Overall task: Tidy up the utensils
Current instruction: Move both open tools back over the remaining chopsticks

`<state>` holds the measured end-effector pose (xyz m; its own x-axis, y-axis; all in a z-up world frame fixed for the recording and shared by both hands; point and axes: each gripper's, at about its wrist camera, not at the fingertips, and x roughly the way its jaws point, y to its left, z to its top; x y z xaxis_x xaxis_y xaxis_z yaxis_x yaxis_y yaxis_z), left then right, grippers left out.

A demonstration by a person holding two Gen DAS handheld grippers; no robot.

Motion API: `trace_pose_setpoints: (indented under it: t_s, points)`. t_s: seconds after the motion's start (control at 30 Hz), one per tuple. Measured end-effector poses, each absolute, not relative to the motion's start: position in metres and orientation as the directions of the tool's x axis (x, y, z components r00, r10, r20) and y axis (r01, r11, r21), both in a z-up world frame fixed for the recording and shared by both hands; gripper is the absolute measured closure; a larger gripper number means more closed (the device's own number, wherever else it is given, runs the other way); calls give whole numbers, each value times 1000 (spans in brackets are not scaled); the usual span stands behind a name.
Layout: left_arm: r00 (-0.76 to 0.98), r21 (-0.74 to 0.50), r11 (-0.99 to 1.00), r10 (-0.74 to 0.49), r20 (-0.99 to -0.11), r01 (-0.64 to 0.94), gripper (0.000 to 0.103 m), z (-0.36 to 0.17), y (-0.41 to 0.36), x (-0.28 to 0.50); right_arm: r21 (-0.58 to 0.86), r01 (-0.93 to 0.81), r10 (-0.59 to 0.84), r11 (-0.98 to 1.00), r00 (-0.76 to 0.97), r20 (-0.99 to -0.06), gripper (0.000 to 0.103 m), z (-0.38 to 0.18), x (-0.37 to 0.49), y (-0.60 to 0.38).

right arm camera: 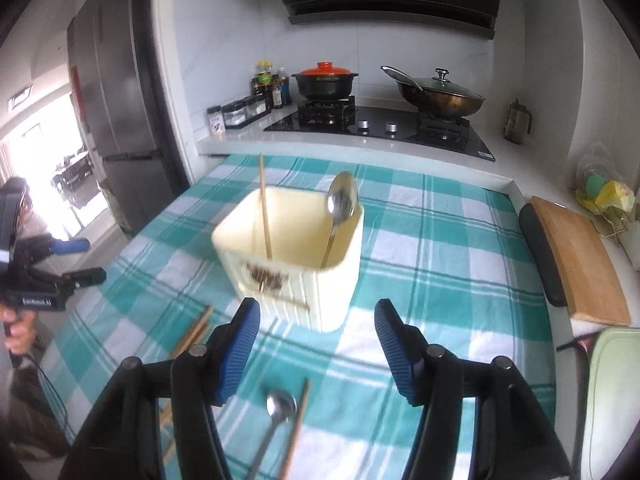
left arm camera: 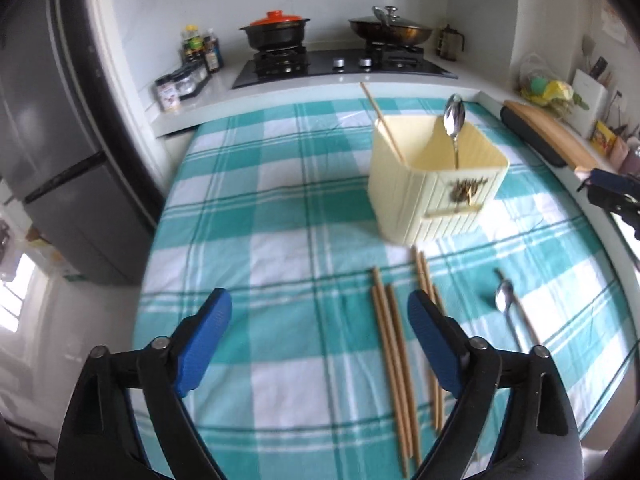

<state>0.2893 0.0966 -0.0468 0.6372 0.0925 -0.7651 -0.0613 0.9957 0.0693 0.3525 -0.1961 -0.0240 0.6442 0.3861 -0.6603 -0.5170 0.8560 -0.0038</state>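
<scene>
checked tablecloth (left arm camera: 280, 216) | utensil holder (left arm camera: 432, 196) | chopsticks (left arm camera: 394, 356) | spoon (left arm camera: 505, 300)

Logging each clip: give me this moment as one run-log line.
left gripper: open, empty | right gripper: open, empty | holder: one chopstick, one spoon | cloth: loose chopsticks, spoon

left gripper (left arm camera: 320, 336): jaws spread, empty | right gripper (right arm camera: 316, 348): jaws spread, empty
</scene>
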Motion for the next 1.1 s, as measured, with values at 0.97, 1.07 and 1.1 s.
trace_pose_setpoints:
  t_s: [0.97, 1.07, 1.1]
  points:
    - [641, 134, 977, 211, -738, -168, 8, -124, 26, 175, 19, -396, 332, 918, 741, -584, 42, -118, 167, -206]
    - [634, 128, 978, 203, -746, -163, 8, -127, 24, 175, 16, -386, 321, 922, 744, -586, 42, -120, 166, -207]
    - [633, 127, 979, 202, -747, -161, 8, -128, 23, 175, 16, -382, 317, 924, 743, -589, 42, -122, 166, -208]
